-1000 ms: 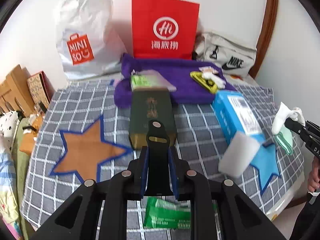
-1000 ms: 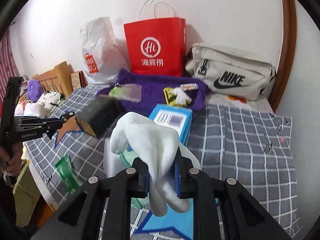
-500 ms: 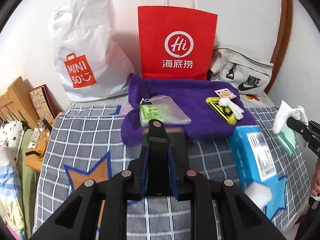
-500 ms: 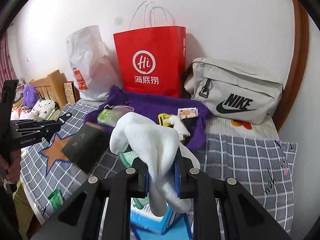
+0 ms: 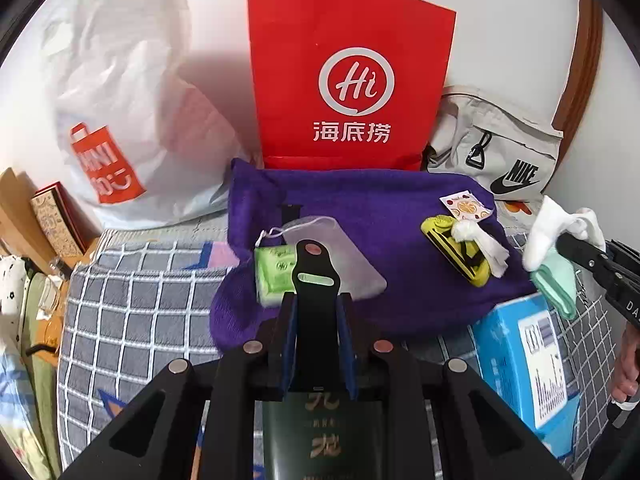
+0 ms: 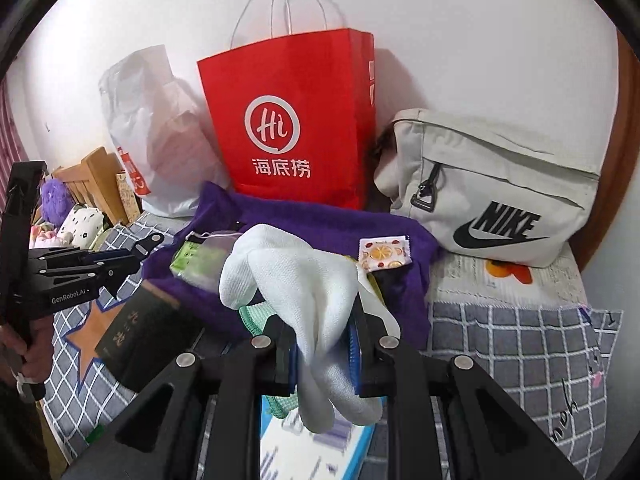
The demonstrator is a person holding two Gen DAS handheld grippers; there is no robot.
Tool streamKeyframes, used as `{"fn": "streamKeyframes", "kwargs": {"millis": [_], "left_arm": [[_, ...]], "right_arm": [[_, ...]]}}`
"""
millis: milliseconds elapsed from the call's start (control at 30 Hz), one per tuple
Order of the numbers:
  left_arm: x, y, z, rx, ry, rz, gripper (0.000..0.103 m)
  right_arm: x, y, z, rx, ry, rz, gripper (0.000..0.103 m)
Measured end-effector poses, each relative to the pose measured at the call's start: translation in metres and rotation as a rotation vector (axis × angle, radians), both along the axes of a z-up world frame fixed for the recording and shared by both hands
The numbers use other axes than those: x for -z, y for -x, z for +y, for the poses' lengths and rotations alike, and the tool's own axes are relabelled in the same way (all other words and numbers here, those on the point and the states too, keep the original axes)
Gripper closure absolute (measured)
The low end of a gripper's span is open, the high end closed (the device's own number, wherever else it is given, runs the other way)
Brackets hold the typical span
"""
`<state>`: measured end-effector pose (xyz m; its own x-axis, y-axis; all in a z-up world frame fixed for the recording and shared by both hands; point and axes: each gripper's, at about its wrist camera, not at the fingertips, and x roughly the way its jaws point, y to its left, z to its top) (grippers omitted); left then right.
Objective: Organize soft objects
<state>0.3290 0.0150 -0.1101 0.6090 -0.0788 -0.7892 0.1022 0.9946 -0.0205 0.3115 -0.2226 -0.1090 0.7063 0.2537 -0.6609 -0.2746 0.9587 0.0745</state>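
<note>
My right gripper [image 6: 322, 354] is shut on a white sock [image 6: 304, 292] bunched with a green cloth [image 6: 256, 314], held above the bed near the purple towel [image 6: 320, 226]. It also shows in the left wrist view [image 5: 576, 246] at the right, sock [image 5: 548, 232] hanging from it. My left gripper [image 5: 316, 312] is shut on a black strap [image 5: 314, 276] above the purple towel [image 5: 360, 200]. On the towel lie a green packet in a clear pouch [image 5: 280, 268], a yellow-black item with a white sock [image 5: 464, 252] and a small patterned sachet [image 5: 466, 206].
A red paper bag [image 5: 348, 76], a white Miniso plastic bag [image 5: 120, 120] and a grey Nike bag [image 5: 496, 148] stand against the wall. A dark green box [image 5: 324, 436] and a blue box [image 5: 528, 364] lie on the checked bedcover [image 5: 132, 320].
Both grippers have moved forward toward the purple towel and the bags. The dark green box now lies under the left gripper. Both grips are unchanged.
</note>
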Motion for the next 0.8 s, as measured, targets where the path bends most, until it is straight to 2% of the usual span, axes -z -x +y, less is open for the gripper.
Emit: {"fn": "streamKeyframes", "kwargs": {"millis": [267, 800], "left_arm": [[0.004, -0.034, -0.007, 0.014, -0.003, 0.006, 0.084], [0.041, -0.092, -0.009, 0.017, -0.046, 0.090, 0.084]], "right_arm": [[0.015, -0.040, 0.012, -0.031, 0.001, 0.024, 0.084], [0.054, -0.094, 0.033, -0.069, 0.083, 0.103, 0.081]]}}
